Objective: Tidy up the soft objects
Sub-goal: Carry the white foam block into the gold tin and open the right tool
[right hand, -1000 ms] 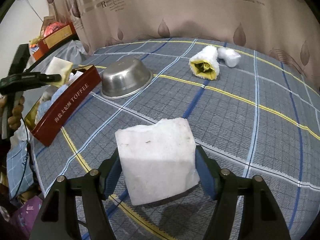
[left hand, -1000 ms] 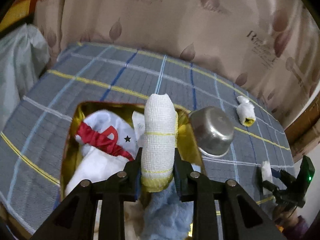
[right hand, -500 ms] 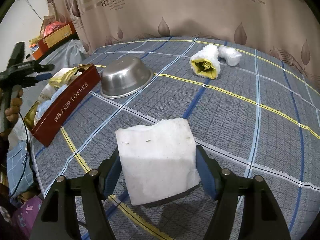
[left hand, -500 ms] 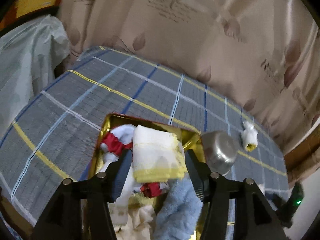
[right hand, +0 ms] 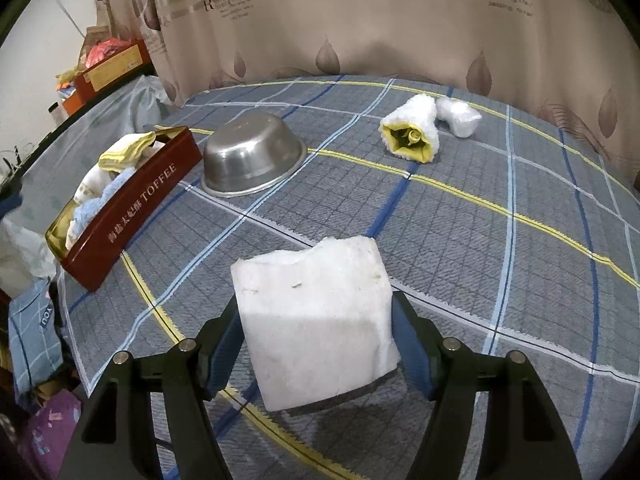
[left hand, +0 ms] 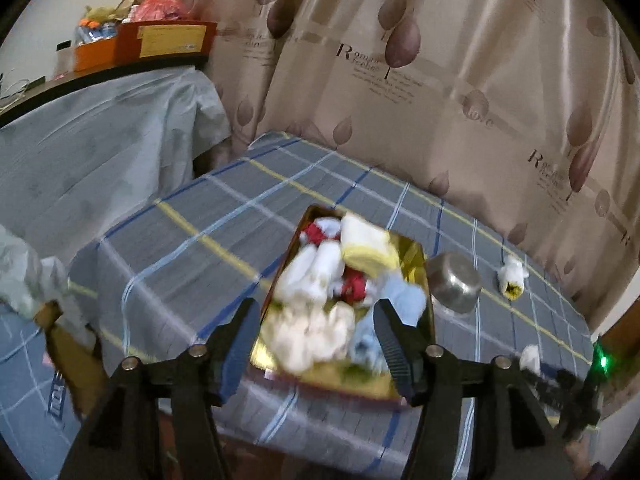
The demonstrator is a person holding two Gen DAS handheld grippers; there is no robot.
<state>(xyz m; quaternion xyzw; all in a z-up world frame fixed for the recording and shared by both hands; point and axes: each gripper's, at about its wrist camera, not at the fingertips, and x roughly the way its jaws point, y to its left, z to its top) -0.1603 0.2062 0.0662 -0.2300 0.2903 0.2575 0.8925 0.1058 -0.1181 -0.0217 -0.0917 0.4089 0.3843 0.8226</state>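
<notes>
Left gripper (left hand: 314,330): jaws opening, nothing between, pulled back above toffee tin (left hand: 425,300) | yellow-edged white cloth (left hand: 366,246) released, now atop the tin's pile | right gripper (right hand: 316,344): clamped on white folded cloth (right hand: 316,320), next for tin.

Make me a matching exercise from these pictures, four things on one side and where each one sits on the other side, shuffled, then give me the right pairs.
Things
1. white foam block
2. steel bowl
3. yellow-edged towel
4. yellow-lined white roll

Places
A. upside down beside the toffee tin
B. between the right gripper fingers
C. far across the bedspread, near the curtain
D. on top of the pile in the toffee tin

Pairs: 1-B, 2-A, 3-D, 4-C
</notes>
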